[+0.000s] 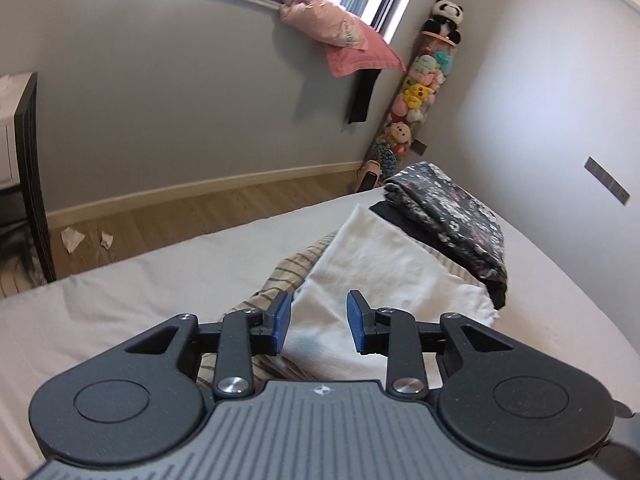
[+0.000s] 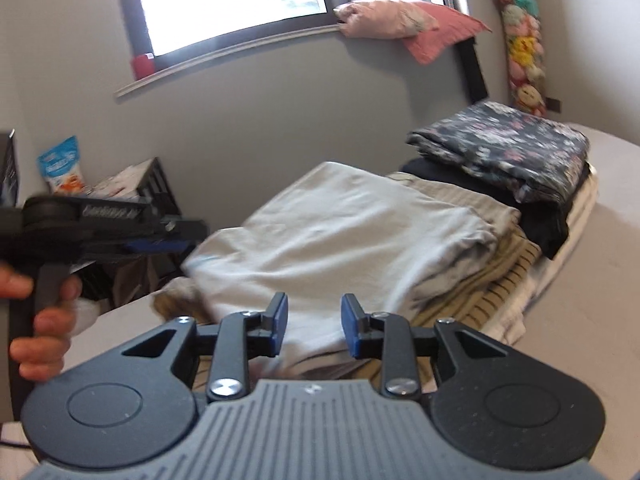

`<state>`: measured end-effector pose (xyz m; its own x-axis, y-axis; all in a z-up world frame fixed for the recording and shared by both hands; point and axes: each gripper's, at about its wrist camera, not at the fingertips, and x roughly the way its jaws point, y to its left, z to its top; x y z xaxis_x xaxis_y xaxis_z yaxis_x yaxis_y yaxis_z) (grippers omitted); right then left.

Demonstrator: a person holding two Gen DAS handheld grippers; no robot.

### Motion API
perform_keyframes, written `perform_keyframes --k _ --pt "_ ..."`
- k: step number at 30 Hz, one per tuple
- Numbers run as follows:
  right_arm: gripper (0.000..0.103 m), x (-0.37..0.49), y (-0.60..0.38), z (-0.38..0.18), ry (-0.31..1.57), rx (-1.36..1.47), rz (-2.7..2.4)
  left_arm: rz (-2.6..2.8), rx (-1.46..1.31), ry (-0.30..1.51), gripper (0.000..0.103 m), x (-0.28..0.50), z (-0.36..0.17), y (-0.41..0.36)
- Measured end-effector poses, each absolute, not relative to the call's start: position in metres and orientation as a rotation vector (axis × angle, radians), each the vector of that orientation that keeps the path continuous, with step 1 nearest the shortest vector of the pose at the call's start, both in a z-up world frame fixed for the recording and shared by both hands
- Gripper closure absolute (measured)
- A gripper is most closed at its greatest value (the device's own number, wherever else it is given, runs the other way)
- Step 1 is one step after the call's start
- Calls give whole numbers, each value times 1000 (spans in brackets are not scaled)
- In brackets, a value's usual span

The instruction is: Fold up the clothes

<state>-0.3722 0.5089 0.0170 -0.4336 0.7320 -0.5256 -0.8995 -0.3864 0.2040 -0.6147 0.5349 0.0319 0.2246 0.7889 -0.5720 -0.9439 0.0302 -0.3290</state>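
Left hand-held gripper [image 1: 319, 322] hovered over the bed [image 1: 120, 304], blue-padded jaws apart, nothing between them, no contact with cloth that could be confirmed. Right hand-held gripper [image 2: 314, 326] likewise spread, empty, poised above the near edge of the white garment [image 2: 340, 232]. In the right wrist view the left hand-held gripper appeared side-on and motion-blurred at the left edge, a hand [image 2: 40, 320] wrapped round its dark handle. White garment: soft, matte, lightly creased, folded to a rough rectangle, lying on top of a beige striped fabric [image 2: 504, 276], ribbed-looking with dark lines. Beyond these, a dark floral-print cloth [image 2: 508, 148] sat folded on a black garment [image 2: 548, 224], both stacked at the far end of the pile of clothes. Bed sheet pale grey, smooth. On the windowsill a pink pillow [image 1: 340, 32] overhung the ledge. A tall clear tube of plush toys [image 1: 416, 92] stood in the corner, a panda plush [image 1: 448, 12] at its top. Wood-grain floor [image 1: 200, 212] carried two crumpled paper scraps [image 1: 72, 238].
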Motion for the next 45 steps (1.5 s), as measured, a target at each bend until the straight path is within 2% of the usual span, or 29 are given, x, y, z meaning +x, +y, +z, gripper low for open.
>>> perform_keyframes --k 6,10,14,17,21,27,31,42,45 --pt "76 -376 504 1 588 -502 1899 1352 -689 293 66 -603 52 519" --pt "77 -364 494 12 614 -426 1894 1375 -597 323 52 -595 63 504" --pt "76 -351 471 28 580 -368 1880 1422 -468 338 50 -582 71 487" --pt "70 -340 452 37 567 -334 1852 1454 -399 325 48 -574 78 474" --pt "67 -330 426 47 571 -281 1810 1457 -291 301 42 -561 85 450" --pt "61 -324 387 60 538 -232 1753 1440 -225 291 28 -543 91 420" --pt "56 -325 365 66 515 -217 1725 1462 -195 289 14 -535 90 402" --pt "36 -333 333 65 499 -182 1664 1508 -305 403 14 -524 59 379" --pt "35 -335 330 55 519 -201 1651 1501 -365 439 14 -524 48 371"
